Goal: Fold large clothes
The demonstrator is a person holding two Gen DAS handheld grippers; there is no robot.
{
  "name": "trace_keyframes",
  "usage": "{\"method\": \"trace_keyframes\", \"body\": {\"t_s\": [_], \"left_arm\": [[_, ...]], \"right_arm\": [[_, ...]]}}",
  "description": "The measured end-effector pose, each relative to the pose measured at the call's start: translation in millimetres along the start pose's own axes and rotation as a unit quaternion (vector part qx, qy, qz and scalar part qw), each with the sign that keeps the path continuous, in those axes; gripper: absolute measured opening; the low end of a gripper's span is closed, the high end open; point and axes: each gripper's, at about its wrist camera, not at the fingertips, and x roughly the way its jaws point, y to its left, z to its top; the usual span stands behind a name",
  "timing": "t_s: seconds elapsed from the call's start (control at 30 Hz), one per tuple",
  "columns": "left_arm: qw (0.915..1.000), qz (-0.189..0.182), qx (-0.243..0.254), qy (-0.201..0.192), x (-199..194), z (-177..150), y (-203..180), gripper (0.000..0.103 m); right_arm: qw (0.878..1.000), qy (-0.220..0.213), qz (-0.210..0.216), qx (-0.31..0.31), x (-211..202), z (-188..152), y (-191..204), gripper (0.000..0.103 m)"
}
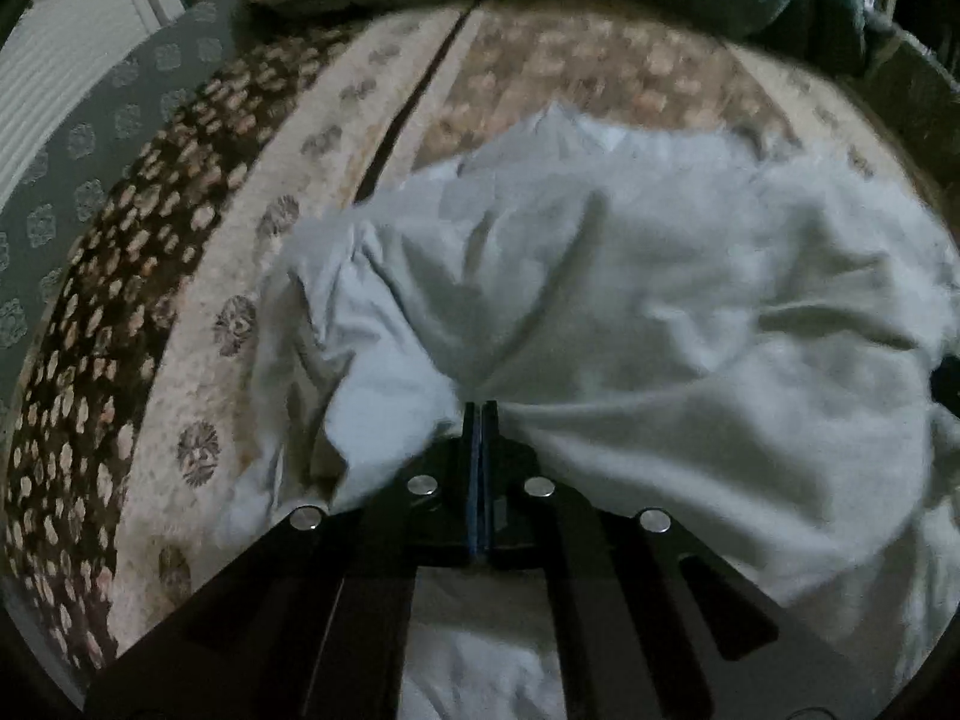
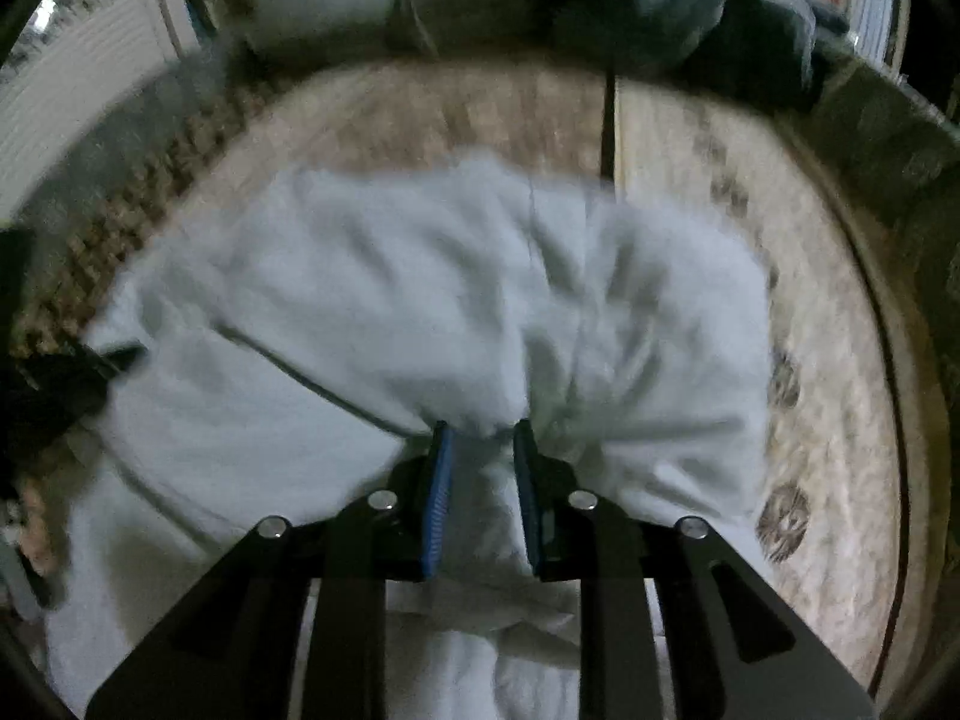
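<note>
Both tongs grip white garment (image 1: 660, 300) on patterned bed: L tongs (image 1: 480, 411) clamped tight, R tongs (image 2: 480, 429) round thick bunch.

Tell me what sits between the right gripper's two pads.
A bunched fold of the white garment fills the gap between the right gripper pads, which press on it. The right wrist view shows this.

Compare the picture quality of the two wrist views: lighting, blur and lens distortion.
Left wrist view: dim, bluish light; the white garment is soft, the patterned bedspread sharper, and the fisheye bends the edges. Right wrist view: equally dim but far more smeared, garment and bedspread both blurred; dark corners in each.
</note>
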Motion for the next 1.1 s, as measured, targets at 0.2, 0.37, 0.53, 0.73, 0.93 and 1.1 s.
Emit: {"method": "trace_keyframes", "body": {"t_s": [0.2,0.37,0.53,0.73,0.93,1.1], "left_arm": [[0.9958,-0.071,0.028,-0.05,-45,12,-76,0.002],[0.9974,-0.066,0.027,-0.003,-2,29,-107,0.0],[0.9973,-0.061,0.04,0.012,30,34,-110,0.0],[0.9969,-0.052,0.054,0.024,44,35,-110,0.0],[0.996,-0.045,0.07,0.033,50,38,-114,0.0],[0.9954,-0.052,0.076,0.026,27,38,-110,0.003]], "right_arm": [[0.998,-0.065,-0.01,0.025,-28,32,-21,0.022],[0.999,-0.009,-0.024,0.048,20,36,-50,0.021],[0.999,0.017,-0.034,0.029,50,28,-48,0.021],[0.998,0.04,-0.022,0.038,75,29,-55,0.02],[0.998,0.051,-0.036,0.016,80,30,-49,0.021],[0.998,0.042,-0.042,-0.001,54,34,-39,0.023]]}}
